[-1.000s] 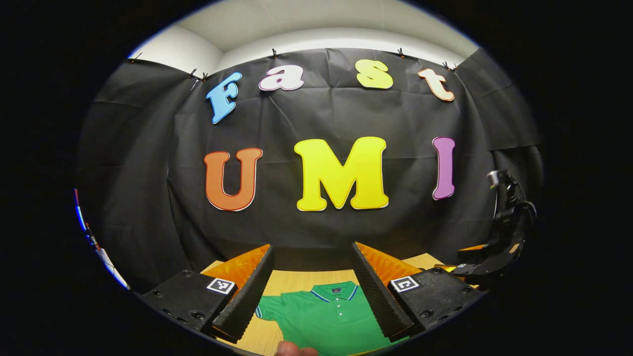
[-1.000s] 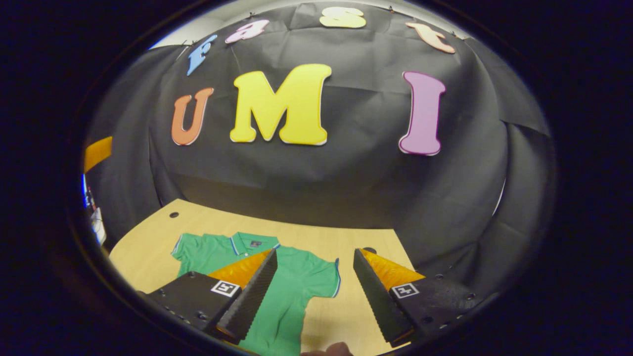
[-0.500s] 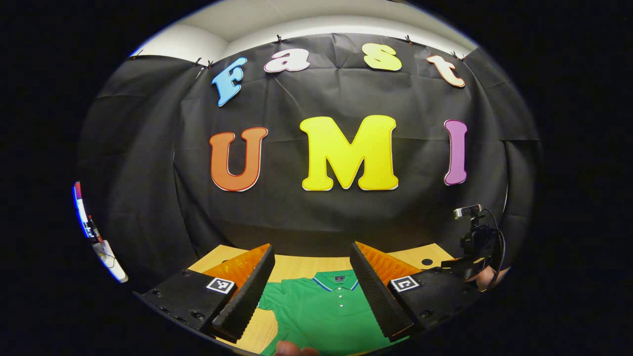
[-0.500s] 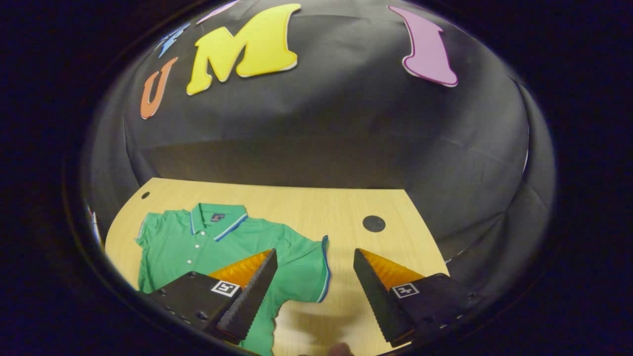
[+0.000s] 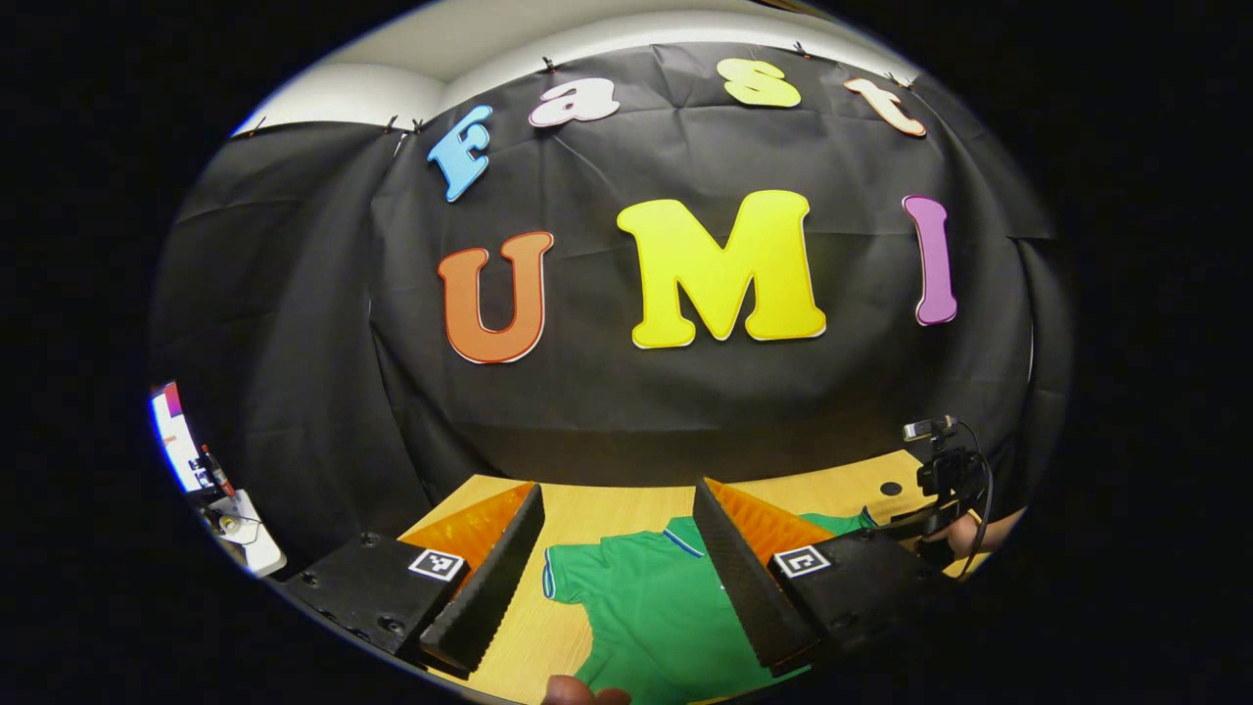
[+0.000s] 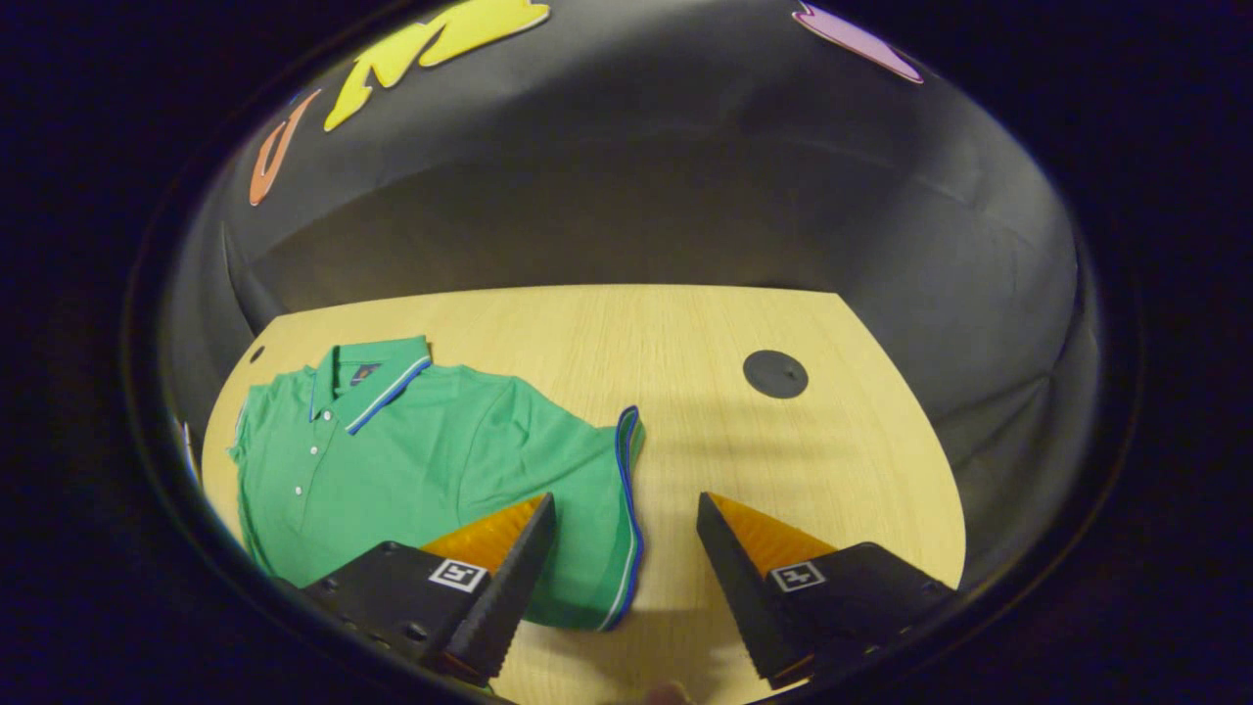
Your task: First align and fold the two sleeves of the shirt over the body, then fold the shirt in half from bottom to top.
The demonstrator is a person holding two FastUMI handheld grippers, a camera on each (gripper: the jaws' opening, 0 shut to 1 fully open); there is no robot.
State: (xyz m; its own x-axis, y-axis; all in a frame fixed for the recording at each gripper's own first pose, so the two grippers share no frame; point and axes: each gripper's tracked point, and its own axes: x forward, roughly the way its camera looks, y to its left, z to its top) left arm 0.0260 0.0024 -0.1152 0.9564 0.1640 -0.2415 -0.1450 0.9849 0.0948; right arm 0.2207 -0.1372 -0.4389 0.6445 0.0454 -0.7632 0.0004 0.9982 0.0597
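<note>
Left claw (image 5: 619,578): jaws apart, empty, above the table (image 5: 587,509); shirt (image 5: 646,617) flat below, its sleeve (image 5: 563,583) just ahead between the fingers. Right claw (image 6: 622,578): also apart, empty; other sleeve (image 6: 607,509) lies between its fingers, hem running fore-aft. Each claw is nearest its own sleeve.

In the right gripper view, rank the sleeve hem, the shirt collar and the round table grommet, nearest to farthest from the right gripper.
1. Sleeve hem, just ahead, nearer the left-hand finger of the right gripper.
2. Table grommet, farther ahead, to the right.
3. Shirt collar, far left.
</note>
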